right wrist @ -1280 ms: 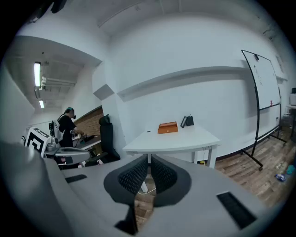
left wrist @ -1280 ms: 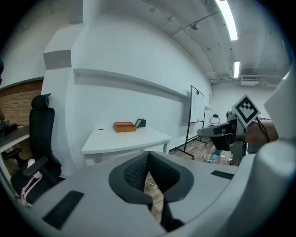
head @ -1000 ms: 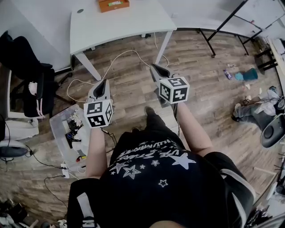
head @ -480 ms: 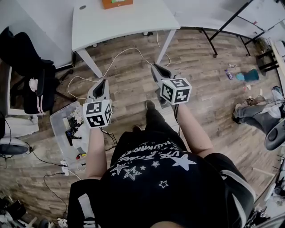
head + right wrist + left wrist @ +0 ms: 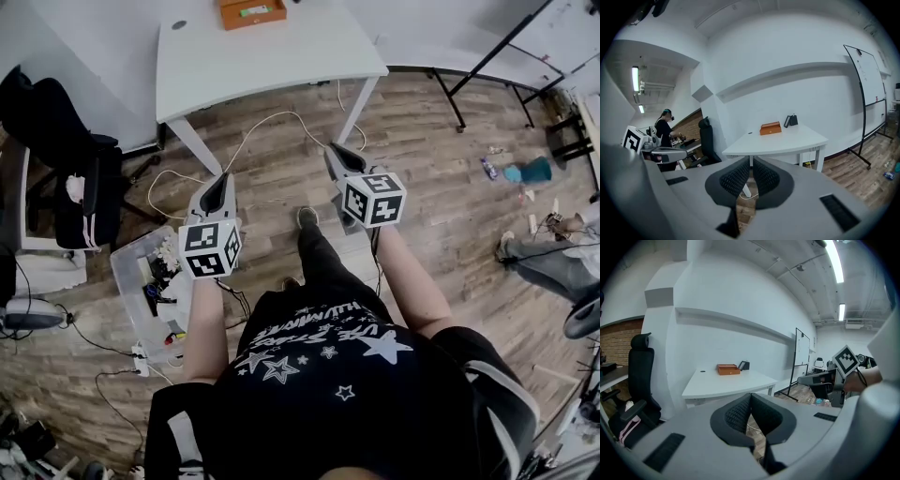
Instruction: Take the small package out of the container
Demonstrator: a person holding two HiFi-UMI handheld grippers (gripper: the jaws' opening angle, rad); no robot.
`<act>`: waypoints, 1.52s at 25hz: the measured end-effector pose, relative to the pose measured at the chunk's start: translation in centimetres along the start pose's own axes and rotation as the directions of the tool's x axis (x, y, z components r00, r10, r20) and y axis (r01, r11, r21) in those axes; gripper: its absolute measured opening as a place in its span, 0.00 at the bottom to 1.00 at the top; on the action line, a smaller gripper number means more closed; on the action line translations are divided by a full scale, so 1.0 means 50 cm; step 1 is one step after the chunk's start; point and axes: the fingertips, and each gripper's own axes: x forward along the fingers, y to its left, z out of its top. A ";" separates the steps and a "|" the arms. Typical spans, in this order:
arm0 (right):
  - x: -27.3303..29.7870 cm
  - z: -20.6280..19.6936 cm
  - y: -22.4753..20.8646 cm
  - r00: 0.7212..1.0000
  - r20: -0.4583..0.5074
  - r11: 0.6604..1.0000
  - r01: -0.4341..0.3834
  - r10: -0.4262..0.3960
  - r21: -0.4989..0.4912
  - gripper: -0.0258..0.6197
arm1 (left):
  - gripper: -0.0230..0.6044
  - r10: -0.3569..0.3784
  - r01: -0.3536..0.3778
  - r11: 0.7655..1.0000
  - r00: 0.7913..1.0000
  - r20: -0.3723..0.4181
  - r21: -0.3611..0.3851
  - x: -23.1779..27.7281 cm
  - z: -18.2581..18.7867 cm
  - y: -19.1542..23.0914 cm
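Note:
An orange box-shaped container (image 5: 251, 12) stands at the far edge of a white table (image 5: 262, 56), also visible as the container (image 5: 728, 369) and the container (image 5: 770, 128) in the two gripper views. No small package shows from here. My left gripper (image 5: 223, 178) and right gripper (image 5: 333, 150) are held out over the wooden floor, short of the table, both pointing toward it. The left gripper (image 5: 750, 396) has its pads together with nothing between them. The right gripper (image 5: 752, 160) is likewise shut and empty.
A black office chair (image 5: 66, 159) stands left of the table. A clear plastic bin (image 5: 141, 281) of clutter sits on the floor by my left side, with cables (image 5: 253, 127) trailing under the table. Whiteboard legs (image 5: 487, 56) stand at the right. A person (image 5: 663, 125) works at a far desk.
The table and orange container have slid lower in the head view, so I have moved nearer to them. Both grippers stay shut and held out as before.

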 end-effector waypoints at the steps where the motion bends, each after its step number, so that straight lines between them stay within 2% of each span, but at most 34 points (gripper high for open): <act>1: 0.017 0.005 -0.008 1.000 -0.003 1.000 -0.005 0.005 0.002 0.12 | 0.07 0.005 -0.005 1.000 1.000 -0.006 -0.002 0.015 0.002 0.006; 9: 0.178 0.069 -0.085 0.999 -0.007 0.999 -0.040 0.040 0.017 0.12 | 0.07 0.054 -0.055 0.998 0.997 -0.054 -0.019 0.158 0.024 0.075; 20: 0.382 0.218 -0.249 0.996 0.003 0.996 -0.090 0.090 0.014 0.12 | 0.07 0.121 -0.123 0.992 0.991 -0.053 -0.033 0.396 0.145 0.132; 29: 0.480 0.296 -0.388 0.994 0.016 0.994 -0.106 0.105 0.014 0.12 | 0.07 0.164 -0.165 0.986 0.985 -0.050 -0.005 0.561 0.212 0.137; 38: 0.527 0.306 -0.436 0.992 -0.006 0.991 -0.128 0.128 0.026 0.12 | 0.07 0.183 -0.183 0.983 0.981 -0.057 0.006 0.625 0.246 0.149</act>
